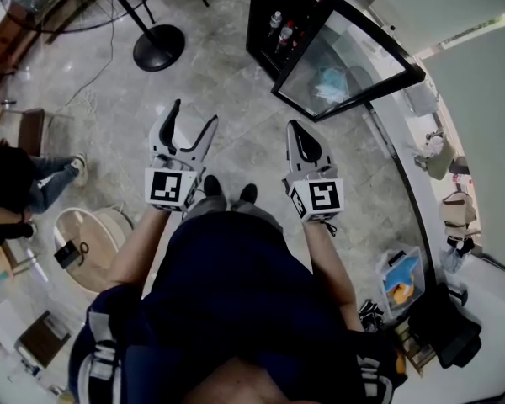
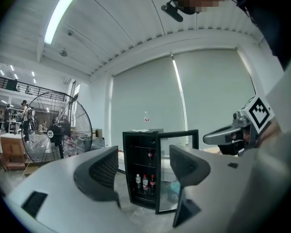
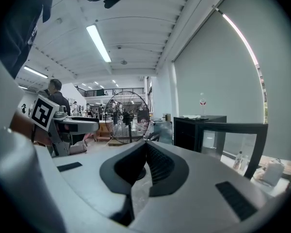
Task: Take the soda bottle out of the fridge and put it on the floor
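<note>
We held both grippers level in front of us, above the grey floor (image 1: 236,116), well apart from the fridge (image 1: 268,7). The left gripper (image 1: 194,114) had its fingers (image 2: 105,171) spread wide with nothing between them; through the gap its view looked straight at the black fridge. The right gripper (image 1: 296,130) had its fingers (image 3: 157,165) closed together on nothing.

The fridge stood on the floor with its glass door (image 1: 345,61) swung open. The soda bottle (image 2: 152,182), dark with a red label, stood upright on the lower shelf, rightmost of three bottles there. Another dark bottle (image 2: 150,154) stood on the shelf above. A large standing fan (image 2: 56,130) was to the left of the fridge.
</note>
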Demonstrator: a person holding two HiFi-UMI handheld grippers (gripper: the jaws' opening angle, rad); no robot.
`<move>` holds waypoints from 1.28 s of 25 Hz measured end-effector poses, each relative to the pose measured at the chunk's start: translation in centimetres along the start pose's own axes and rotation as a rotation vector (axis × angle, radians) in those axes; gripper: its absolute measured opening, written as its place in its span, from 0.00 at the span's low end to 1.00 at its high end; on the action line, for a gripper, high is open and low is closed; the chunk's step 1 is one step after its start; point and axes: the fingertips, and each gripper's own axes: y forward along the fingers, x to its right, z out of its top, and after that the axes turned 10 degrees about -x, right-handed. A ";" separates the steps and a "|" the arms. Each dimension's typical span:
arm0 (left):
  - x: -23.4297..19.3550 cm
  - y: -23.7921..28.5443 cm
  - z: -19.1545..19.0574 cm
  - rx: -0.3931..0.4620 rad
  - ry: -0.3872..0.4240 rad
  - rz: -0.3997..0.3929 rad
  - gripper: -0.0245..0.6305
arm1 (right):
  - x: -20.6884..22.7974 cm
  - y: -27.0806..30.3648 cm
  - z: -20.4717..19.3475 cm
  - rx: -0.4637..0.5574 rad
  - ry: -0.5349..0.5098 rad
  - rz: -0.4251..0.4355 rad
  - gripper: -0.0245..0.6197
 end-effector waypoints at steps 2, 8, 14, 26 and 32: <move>0.1 0.0 0.2 0.006 -0.006 -0.012 0.54 | 0.2 -0.2 -0.1 0.002 -0.001 0.002 0.07; 0.8 0.3 0.4 0.008 -0.006 -0.051 0.58 | 0.8 -0.5 -0.7 0.001 0.001 0.023 0.07; 1.0 1.1 -0.5 -0.031 0.015 -0.033 0.58 | 1.2 -0.7 -1.4 0.000 -0.004 0.061 0.07; -2.8 3.4 0.5 0.010 0.049 -0.066 0.58 | -0.5 2.4 -1.3 -0.010 0.004 0.079 0.07; -7.7 8.6 1.3 0.040 0.070 -0.193 0.58 | -0.7 8.3 0.0 -0.017 0.046 -0.005 0.07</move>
